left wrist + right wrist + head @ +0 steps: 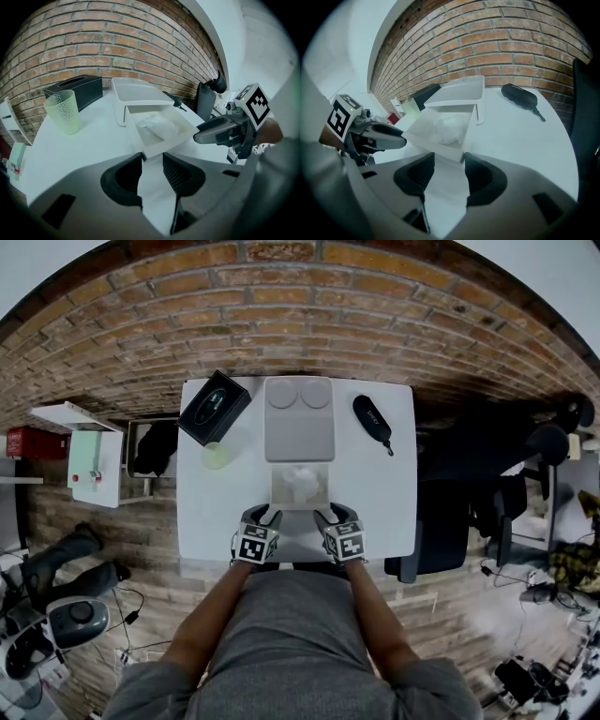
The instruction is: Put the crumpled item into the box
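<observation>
Farthest left of the box (pixel 276 488), toward the brick wall, a black tissue box (pixel 214 407) lies at an angle on the white worktop (pixel 384 493). A pale green cup (pixel 216 456) stands upright between that tissue box and the box's far left corner.

The left gripper (pixel 263 517) sits at the box's near left corner. Its fingers (pixel 123 178) stand moderately apart with only bare worktop between them, and the corner lies just ahead of the tips.

The box is small, white, open-topped and square to the worktop's edge. The crumpled item (pixel 302 482) lies inside it, resting on the floor a little toward the far side. It is a loose white wad, soft and creased like tissue or thin paper, lower than the walls and touched by neither gripper.

Behind the box, reaching its far edge, is a longer pale tray (pixel 299 427) with two round recesses at its far end.

The right gripper (pixel 335 517) sits at the box's near right corner. Its fingers (pixel 483 177) are fairly wide and empty, with the box's near wall just beyond them.

Right of the tray lies a slim black case (pixel 372 418).
</observation>
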A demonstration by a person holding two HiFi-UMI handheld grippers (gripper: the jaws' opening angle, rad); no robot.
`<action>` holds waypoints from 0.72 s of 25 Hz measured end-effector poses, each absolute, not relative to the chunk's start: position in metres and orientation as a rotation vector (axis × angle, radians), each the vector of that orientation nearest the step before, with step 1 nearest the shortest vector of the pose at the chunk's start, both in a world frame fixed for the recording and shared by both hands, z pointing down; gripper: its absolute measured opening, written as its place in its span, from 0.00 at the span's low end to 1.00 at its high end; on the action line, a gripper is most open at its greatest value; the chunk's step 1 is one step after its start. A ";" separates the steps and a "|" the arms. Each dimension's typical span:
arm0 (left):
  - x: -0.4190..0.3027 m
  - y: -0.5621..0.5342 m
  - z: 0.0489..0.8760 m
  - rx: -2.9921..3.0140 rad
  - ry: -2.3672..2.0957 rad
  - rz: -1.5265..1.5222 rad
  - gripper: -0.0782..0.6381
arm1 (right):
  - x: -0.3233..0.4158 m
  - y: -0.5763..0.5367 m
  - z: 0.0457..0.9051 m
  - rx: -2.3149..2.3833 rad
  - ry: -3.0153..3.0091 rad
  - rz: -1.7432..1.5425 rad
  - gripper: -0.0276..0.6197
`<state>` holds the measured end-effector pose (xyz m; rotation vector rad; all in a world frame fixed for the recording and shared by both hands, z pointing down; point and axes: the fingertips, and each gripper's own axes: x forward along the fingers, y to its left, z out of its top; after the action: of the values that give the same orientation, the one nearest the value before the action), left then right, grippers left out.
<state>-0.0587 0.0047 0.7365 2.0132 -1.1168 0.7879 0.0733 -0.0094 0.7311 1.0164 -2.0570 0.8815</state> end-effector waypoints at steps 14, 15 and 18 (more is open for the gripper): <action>-0.057 -0.004 0.732 2.018 -1.123 0.757 0.30 | 0.074 -0.019 0.729 1.016 -2.056 0.879 0.36; -0.058 -0.006 0.732 2.018 -1.127 0.753 0.30 | 0.074 -0.021 0.729 1.021 -2.057 0.880 0.36; -0.061 -0.009 0.736 2.011 -1.146 0.756 0.30 | 0.072 -0.024 0.729 1.018 -2.055 0.885 0.36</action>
<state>-0.0610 -0.0095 0.7357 2.0111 -1.1462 0.7560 0.0724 -0.0236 0.7294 1.0176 -2.0548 0.8855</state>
